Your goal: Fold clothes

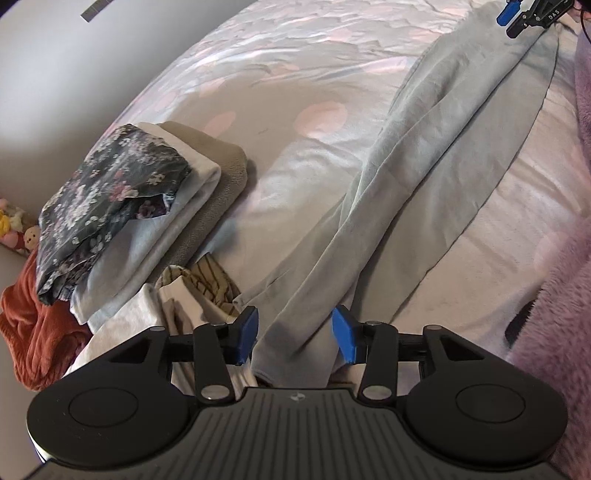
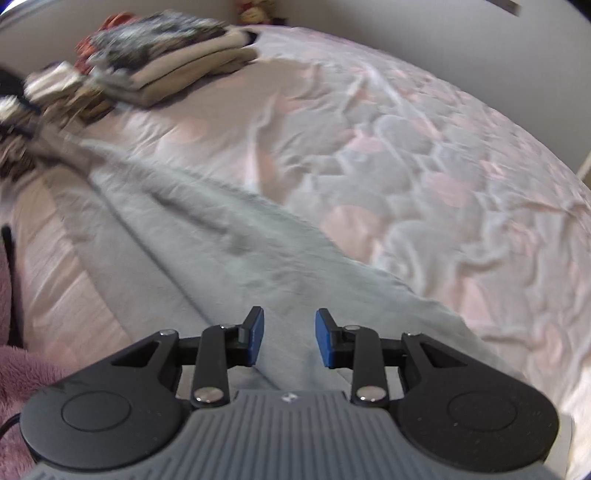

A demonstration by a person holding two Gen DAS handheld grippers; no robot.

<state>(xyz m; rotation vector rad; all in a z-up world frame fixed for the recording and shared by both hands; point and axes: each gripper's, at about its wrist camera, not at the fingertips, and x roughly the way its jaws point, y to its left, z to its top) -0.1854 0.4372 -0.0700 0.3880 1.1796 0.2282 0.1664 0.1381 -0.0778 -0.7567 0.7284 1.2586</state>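
A long pale grey garment point(image 1: 424, 177) lies stretched out across the bed, folded lengthwise with creases. My left gripper point(image 1: 294, 338) is open, its blue pads on either side of the garment's near end, just above it. My right gripper point(image 2: 289, 338) is open over the garment's other end point(image 2: 229, 240); it also shows in the left wrist view point(image 1: 517, 14) at the far top right. Neither gripper holds the cloth. The right wrist view is motion-blurred.
A stack of folded clothes point(image 1: 122, 206) with a dark floral piece on top sits left, also seen in the right wrist view point(image 2: 166, 55). A striped garment point(image 1: 207, 280) and an orange cloth point(image 1: 40, 325) lie beside it. A fuzzy pink blanket point(image 1: 554, 314) borders the right. The bedspread point(image 1: 288, 110) is pink-spotted.
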